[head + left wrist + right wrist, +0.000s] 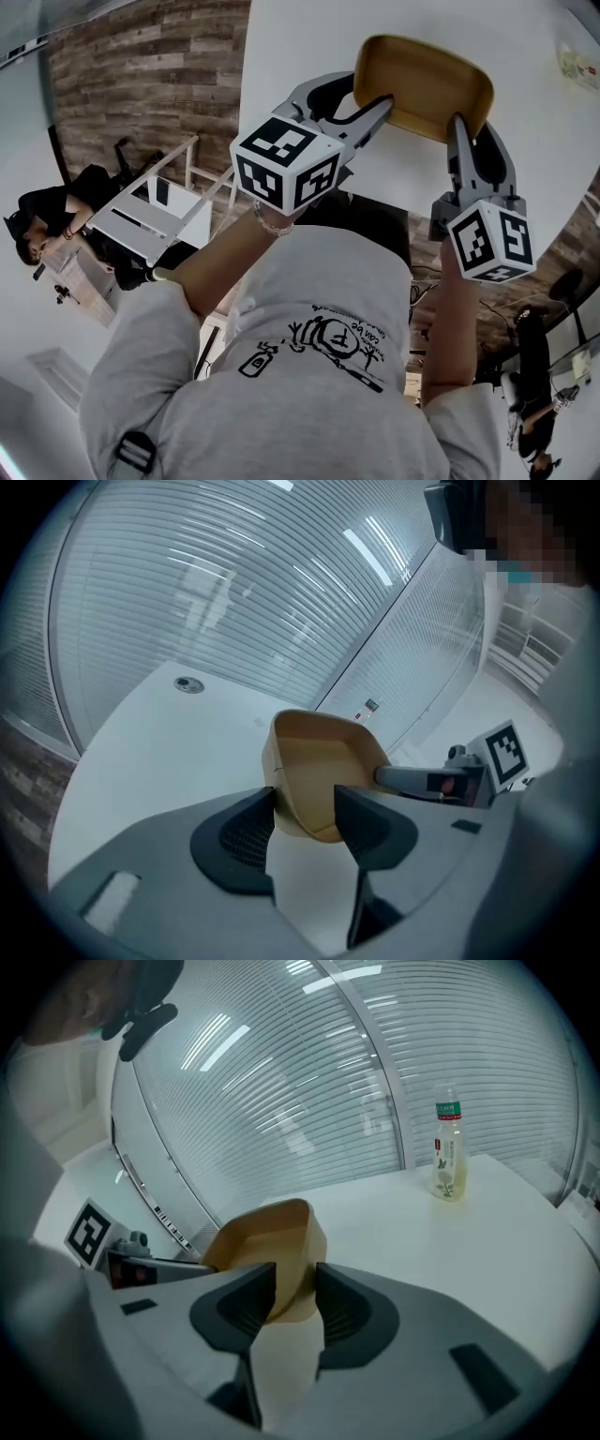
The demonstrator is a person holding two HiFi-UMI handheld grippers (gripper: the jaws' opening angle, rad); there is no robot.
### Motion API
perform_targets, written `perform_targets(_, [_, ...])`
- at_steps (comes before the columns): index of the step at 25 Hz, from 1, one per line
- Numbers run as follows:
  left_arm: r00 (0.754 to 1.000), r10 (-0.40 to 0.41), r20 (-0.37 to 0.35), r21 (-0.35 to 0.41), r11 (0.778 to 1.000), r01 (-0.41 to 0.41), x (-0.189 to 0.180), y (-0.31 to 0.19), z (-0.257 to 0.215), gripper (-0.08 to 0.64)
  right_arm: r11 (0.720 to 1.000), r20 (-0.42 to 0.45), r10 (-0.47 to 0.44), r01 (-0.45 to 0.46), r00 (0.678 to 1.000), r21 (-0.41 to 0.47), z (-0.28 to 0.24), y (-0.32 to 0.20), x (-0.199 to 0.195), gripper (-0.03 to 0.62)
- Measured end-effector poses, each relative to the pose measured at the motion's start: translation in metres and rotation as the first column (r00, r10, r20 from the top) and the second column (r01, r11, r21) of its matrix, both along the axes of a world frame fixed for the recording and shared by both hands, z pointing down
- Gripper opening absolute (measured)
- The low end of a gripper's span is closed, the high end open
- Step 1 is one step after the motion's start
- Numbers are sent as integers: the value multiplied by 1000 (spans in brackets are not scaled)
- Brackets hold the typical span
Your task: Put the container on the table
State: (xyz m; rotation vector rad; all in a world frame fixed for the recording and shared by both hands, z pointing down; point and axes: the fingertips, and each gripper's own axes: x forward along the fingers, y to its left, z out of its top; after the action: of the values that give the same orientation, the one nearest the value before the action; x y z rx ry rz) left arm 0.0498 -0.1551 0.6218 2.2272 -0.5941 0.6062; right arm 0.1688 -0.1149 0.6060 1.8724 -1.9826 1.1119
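In the head view the tan container [427, 84] is tipped a bit over the white table [309, 47]. The left gripper [370, 96] is on one side of it and the right gripper [472, 131] is on the other. It is a shallow box with round corners and an open top. In the left gripper view the jaws squeeze its near wall, one inside and one outside. In the right gripper view the jaws pinch the other wall. A bottle [448, 1152] with a green cap stands far off on the table
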Motion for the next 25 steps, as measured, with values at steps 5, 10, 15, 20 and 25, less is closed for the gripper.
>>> perform_targets(5, [1000,1,29,5,1000,-2,-3,-2,17,198,999,26,-11,12,1000,-39,23,2,-5,126])
perform_targets(10, [999,7,51,-1,1000,-7,-3,-1,33,198,998,30,-12,14,999,-59,39,3,-5,126])
perform_targets(15, [997,18,71,-11,1000,-17,-3,-2,46,198,996,33,-20,23,999,-81,54,0,-4,126])
perform_targets(20, [996,23,91,-7,1000,-23,-5,-4,54,198,995,36,-24,28,999,-98,65,0,-8,126])
perform_targets(25, [993,35,109,-15,999,-34,-5,-2,63,198,993,40,-22,27,999,-113,74,2,-8,126])
